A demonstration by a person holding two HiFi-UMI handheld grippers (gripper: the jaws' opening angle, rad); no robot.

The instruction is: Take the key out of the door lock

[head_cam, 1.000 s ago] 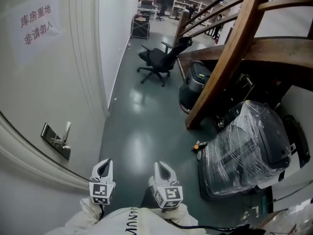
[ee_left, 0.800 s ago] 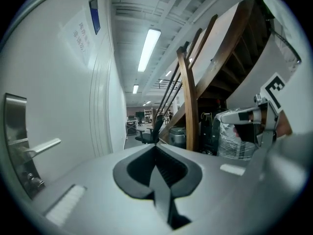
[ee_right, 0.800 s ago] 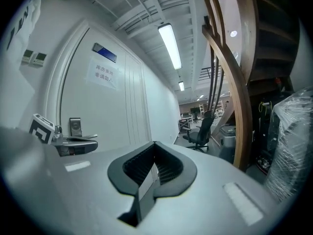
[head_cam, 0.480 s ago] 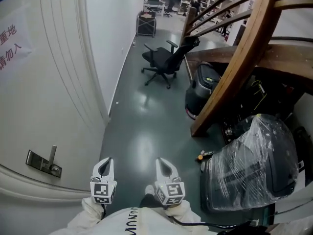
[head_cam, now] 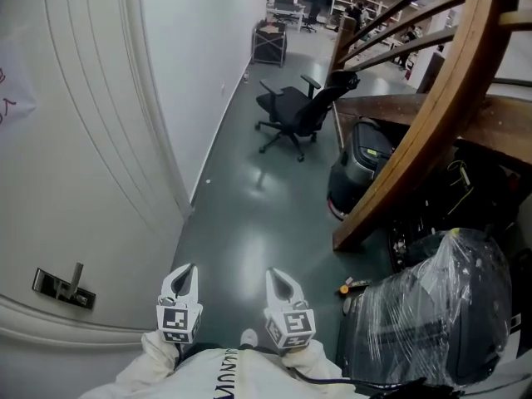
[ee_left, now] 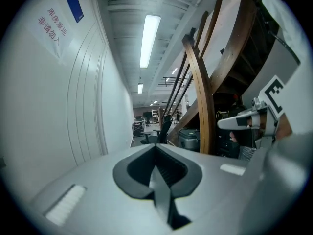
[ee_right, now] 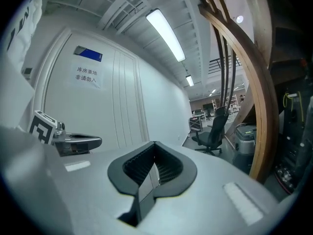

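The white door fills the left of the head view. Its metal handle plate with a lever sits low on the left. No key can be made out on it at this size. My left gripper and right gripper are side by side at the bottom, over the dark green floor, to the right of the handle and apart from it. Both are shut with nothing between the jaws, as the left gripper view and the right gripper view show.
A black office chair stands down the corridor. A wooden stair beam slants across the right, with a floor machine and a plastic-wrapped bundle under it. A paper sign hangs on the door.
The head view has swung: the handle plate has slid down and left in the picture, and the door sign has left it. Both grippers hold the same spot, still shut.
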